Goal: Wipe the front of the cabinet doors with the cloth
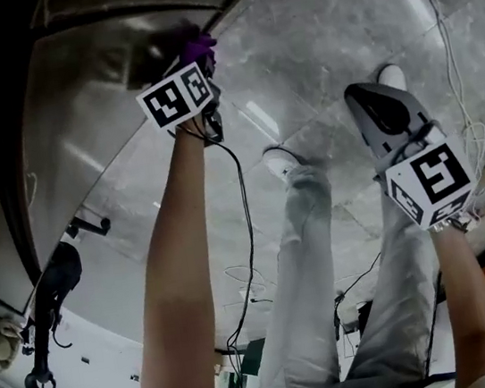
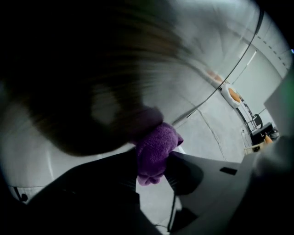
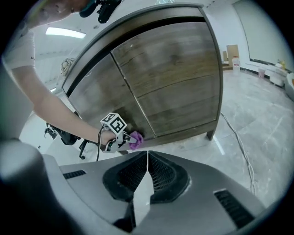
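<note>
My left tongs (image 2: 154, 158) clamped on purple cloth (image 2: 155, 146).
Cloth sits against the cabinet door (image 3: 105, 101) at its bottom edge, centre-left in right gripper view; my right tongs (image 3: 147, 158) closed, empty, well apart.

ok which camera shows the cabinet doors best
The right gripper view: it stands back and takes in both cabinet doors nearly whole, with seam, grain and the purple cloth low near the seam. The head view shows only a dim, steeply angled stretch; the left gripper view, a close motion-blurred patch.
</note>
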